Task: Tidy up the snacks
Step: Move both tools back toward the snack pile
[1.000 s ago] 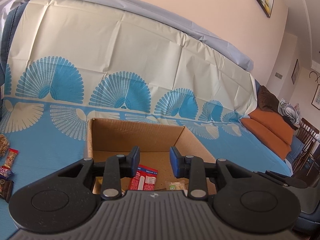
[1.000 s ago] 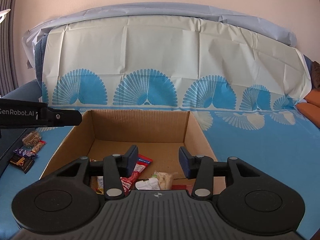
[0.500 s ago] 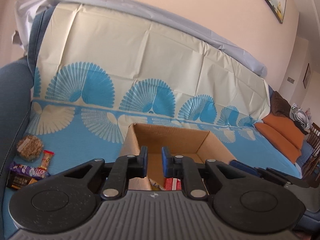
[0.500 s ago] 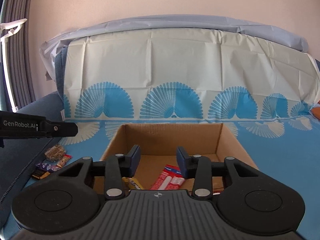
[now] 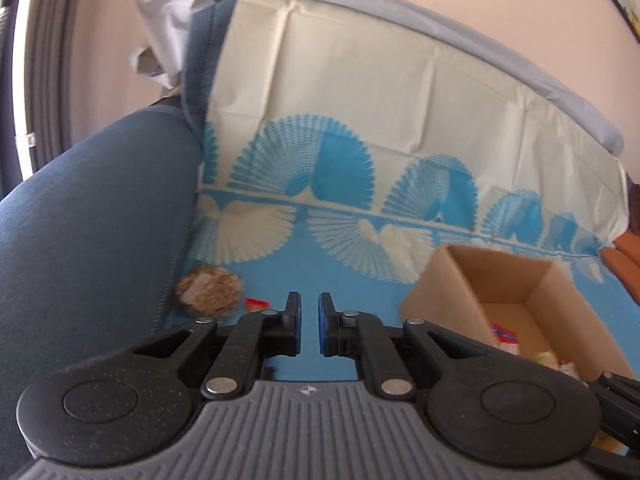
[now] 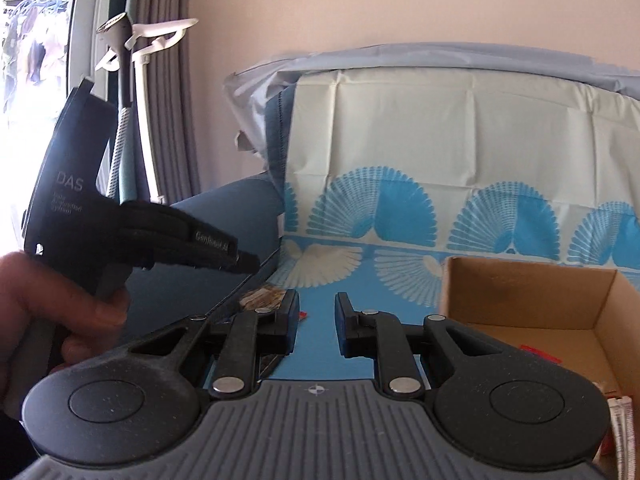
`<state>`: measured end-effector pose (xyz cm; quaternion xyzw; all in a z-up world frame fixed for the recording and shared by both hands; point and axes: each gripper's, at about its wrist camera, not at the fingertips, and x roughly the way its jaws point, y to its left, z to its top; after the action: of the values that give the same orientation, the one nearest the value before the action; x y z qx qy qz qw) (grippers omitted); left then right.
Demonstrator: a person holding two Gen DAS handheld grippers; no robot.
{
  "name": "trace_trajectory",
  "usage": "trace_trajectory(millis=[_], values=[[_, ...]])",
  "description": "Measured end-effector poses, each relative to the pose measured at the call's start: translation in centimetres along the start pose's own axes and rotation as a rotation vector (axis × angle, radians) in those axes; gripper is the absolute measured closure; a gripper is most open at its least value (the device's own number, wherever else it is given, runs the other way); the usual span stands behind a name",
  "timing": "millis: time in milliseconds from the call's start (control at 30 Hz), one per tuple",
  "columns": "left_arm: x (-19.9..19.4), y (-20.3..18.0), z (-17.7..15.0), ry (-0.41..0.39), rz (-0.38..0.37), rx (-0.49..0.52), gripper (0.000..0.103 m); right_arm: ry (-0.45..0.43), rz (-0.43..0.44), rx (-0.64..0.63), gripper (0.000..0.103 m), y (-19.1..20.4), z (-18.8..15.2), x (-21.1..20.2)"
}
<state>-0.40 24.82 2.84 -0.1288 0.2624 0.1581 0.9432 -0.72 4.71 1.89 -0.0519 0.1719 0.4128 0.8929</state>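
A cardboard box [image 5: 452, 280] stands on the blue patterned cloth at the right, with several snack packets [image 5: 505, 332] inside; it also shows in the right wrist view [image 6: 520, 292]. A round brown granola snack [image 5: 208, 290] and a red packet [image 5: 256, 303] lie on the cloth by the sofa arm. My left gripper [image 5: 309, 330] hovers just right of them, jaws narrowly apart and empty. My right gripper [image 6: 316, 330] is open and empty, left of the box. The left gripper's body [image 6: 140, 232] shows held in a hand.
A dark blue sofa arm [image 5: 88, 216] rises at the left. The cloth-covered backrest [image 5: 380, 96] stands behind. A curtain [image 6: 160, 100] and a white stand [image 6: 156, 40] are at the far left. Orange cushions [image 5: 628, 248] lie at the far right.
Both grippers have swung left, away from above the box towards the loose snacks by the sofa arm. The left jaws narrowed from wide open to a small gap.
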Motion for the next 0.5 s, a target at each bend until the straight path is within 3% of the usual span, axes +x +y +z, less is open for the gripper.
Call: trace_trajectory(millis=[67, 233, 400, 500], values=[[0.8, 0.8, -0.4, 0.033, 0.037, 0.003, 0.094, 0.029, 0.025, -0.010, 0.083, 1.0, -0.2, 1.3], [1.4, 2.4, 0.2, 0.010, 0.071, -0.022, 0.094, 0.111, 0.060, -0.002, 0.083, 2.5, -1.1, 4.6], [1.4, 4.1, 0.8, -0.015, 0.112, -0.136, 0.094, 0.165, 0.068, 0.003, 0.080, 3.5, -1.8, 8.2], [1.4, 4.8, 1.1, -0.031, 0.142, -0.179, 0.094, 0.195, 0.061, -0.003, 0.061, 3.9, -2.4, 10.6]])
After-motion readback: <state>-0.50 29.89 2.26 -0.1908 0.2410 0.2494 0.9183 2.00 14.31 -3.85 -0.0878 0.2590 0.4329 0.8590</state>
